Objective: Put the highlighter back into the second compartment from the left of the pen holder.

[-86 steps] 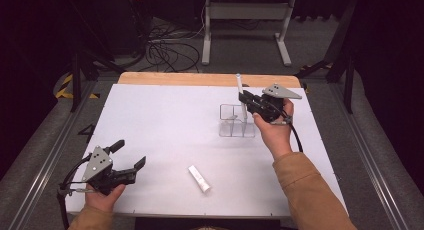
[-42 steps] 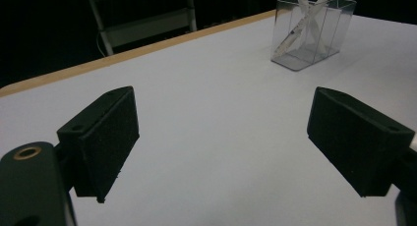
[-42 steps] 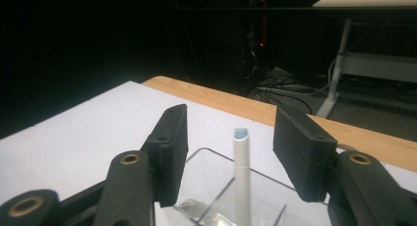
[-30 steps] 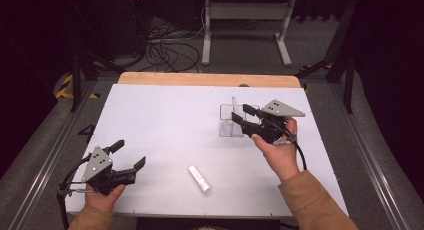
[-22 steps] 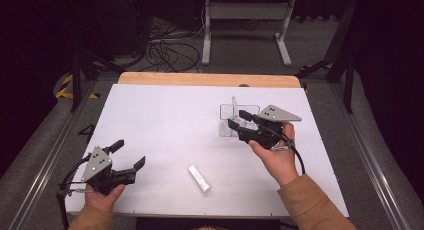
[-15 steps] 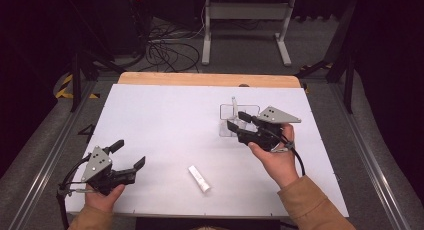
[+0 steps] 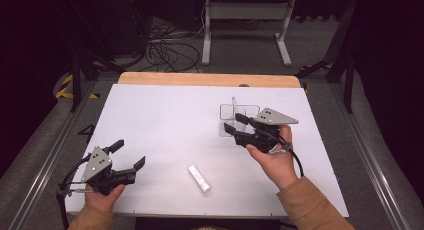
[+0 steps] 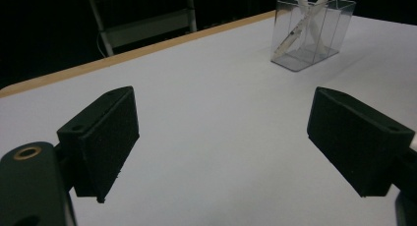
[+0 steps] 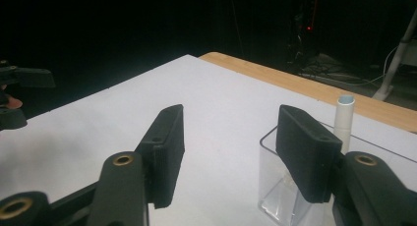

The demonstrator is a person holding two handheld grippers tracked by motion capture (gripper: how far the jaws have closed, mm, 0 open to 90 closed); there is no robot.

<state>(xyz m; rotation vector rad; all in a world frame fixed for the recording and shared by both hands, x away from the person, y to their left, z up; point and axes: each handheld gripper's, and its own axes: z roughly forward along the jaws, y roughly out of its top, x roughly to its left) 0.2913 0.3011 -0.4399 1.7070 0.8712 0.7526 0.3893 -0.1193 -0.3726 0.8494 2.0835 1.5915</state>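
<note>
Nearest you, at about seven o'clock on the white table point(image 7: 165, 115), your left gripper point(image 7: 129, 154) rests low in your hand with its jaws spread wide and nothing between them; in the left gripper view only bare tabletop lies between the pads. Just past it, near six o'clock, a white tube point(image 7: 199, 178) lies flat on the table, well apart from both grippers. Farther out, at about two o'clock, your right gripper point(image 7: 235, 123) is held above the table, its jaws parted and gripping nothing. In the right gripper view its jaws stand at the near edge of the clear container point(image 9: 290, 186), one over the container's corner, the other over bare table. The clear container point(image 7: 239, 112) stands upright just beyond the jaw tips, with a white tube point(image 7: 233, 101) leaning inside it; the left gripper view shows two such pieces crossed inside the container point(image 8: 311, 35). A wooden edge point(image 7: 207, 79) bounds the far side of the table at twelve o'clock.
</note>
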